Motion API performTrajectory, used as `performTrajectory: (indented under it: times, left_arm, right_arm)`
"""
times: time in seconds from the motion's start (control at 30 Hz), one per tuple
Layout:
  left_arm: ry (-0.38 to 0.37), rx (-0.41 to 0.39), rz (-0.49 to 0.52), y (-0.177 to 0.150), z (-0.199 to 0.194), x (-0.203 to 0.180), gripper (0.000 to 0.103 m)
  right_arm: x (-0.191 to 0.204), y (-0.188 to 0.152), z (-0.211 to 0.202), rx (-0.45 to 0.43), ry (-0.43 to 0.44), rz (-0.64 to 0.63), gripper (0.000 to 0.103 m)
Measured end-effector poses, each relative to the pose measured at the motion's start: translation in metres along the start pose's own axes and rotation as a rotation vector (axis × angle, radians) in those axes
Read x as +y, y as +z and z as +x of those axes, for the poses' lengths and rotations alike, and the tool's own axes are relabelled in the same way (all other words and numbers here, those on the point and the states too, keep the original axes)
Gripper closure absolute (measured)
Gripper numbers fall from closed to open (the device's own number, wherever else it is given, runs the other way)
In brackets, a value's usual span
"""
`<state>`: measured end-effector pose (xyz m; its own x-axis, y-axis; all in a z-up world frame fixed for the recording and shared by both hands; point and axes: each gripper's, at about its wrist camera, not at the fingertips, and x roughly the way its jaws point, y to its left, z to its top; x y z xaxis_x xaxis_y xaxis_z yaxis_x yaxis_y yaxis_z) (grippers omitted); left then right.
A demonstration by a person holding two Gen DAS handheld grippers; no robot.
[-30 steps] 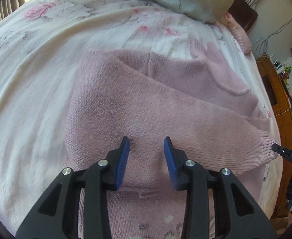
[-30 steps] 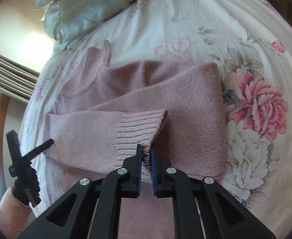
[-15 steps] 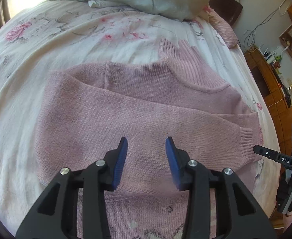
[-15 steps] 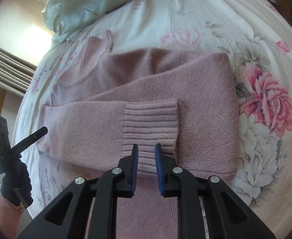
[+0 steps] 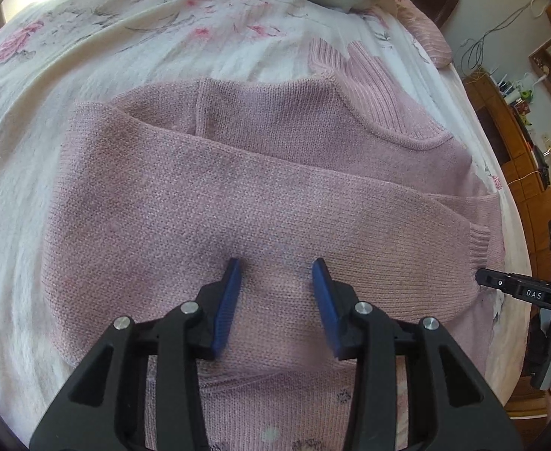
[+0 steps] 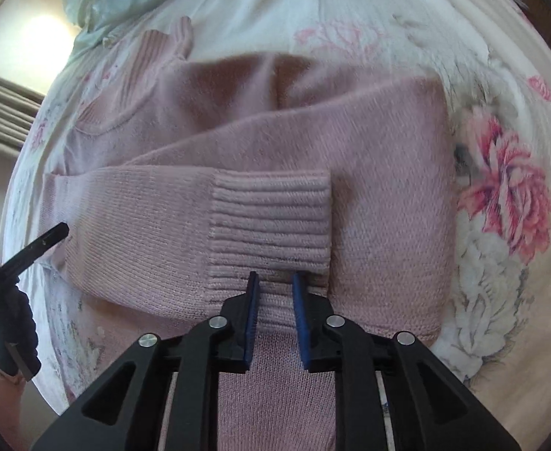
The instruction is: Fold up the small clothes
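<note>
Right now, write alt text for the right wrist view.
A pink knit sweater lies on a floral bedspread, one sleeve folded across its body. The open right gripper sits just off that sleeve's ribbed cuff.

A second ago my right gripper [image 6: 274,276] was pinched shut on the ribbed cuff [image 6: 271,218] of the pink sweater's [image 5: 207,218] sleeve, holding its corner up; now I've parted the jaws a little and the cuff lies flat across the sweater's body, released. My left gripper [image 5: 276,265], jaws as wide as before, has dropped closer to the folded sleeve, and the turtleneck collar [image 5: 365,86] has come fuller into its view.
</note>
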<state>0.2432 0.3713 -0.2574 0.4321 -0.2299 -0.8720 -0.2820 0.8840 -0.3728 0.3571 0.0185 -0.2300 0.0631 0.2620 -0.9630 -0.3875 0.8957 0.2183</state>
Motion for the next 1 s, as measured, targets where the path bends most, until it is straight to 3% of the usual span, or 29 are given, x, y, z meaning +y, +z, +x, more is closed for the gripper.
performTrajectory:
  times: [0.07,0.1,0.17,0.27,0.4,0.57,0.77,0.8,0.83,0.87,0.9,1.0]
  left_arm:
    - [-0.011,-0.042,0.030,0.015,-0.012,-0.007,0.060]
    - [-0.009,-0.056,0.042,0.026,-0.014,-0.012,0.059]
    - [-0.026,-0.065,0.042,0.052,-0.009,-0.018,0.055]
    - [0.014,-0.081,0.073,0.093,0.010,-0.028,0.055]
    - [-0.037,-0.026,0.011,0.133,0.045,-0.031,0.055]
    - [-0.045,0.036,-0.031,0.156,0.077,-0.026,0.055]
    - [-0.079,0.056,0.004,0.159,0.094,-0.036,0.055]
    - [-0.079,0.053,0.019,0.159,0.096,-0.039,0.060]
    - [-0.090,0.052,0.031,0.159,0.096,-0.042,0.077]
    - [-0.108,0.053,0.035,0.158,0.096,-0.043,0.088]
    - [-0.125,0.046,0.042,0.158,0.094,-0.045,0.094]
    - [-0.157,-0.017,0.094,0.155,0.075,-0.048,0.096]
  right_arm:
    - [0.008,0.017,-0.019,-0.080,0.018,-0.052,0.051]
    - [0.009,0.030,-0.025,-0.107,0.058,-0.052,0.049]
    - [0.011,0.062,-0.025,-0.126,0.151,-0.038,0.049]
    - [0.018,0.111,-0.010,-0.140,0.186,-0.041,0.049]
    - [0.023,0.159,0.019,-0.105,0.304,0.025,0.049]
    - [0.038,0.186,0.053,-0.027,0.317,0.030,0.046]
    - [0.047,0.196,0.073,-0.021,0.331,0.041,0.042]
    - [0.048,0.198,0.075,-0.025,0.347,0.047,0.043]
    - [0.051,0.199,0.076,-0.024,0.362,0.041,0.056]
    - [0.055,0.199,0.078,-0.013,0.376,0.024,0.076]
    - [0.058,0.199,0.076,-0.013,0.387,0.011,0.087]
    - [0.058,0.191,0.053,-0.096,0.431,-0.011,0.088]
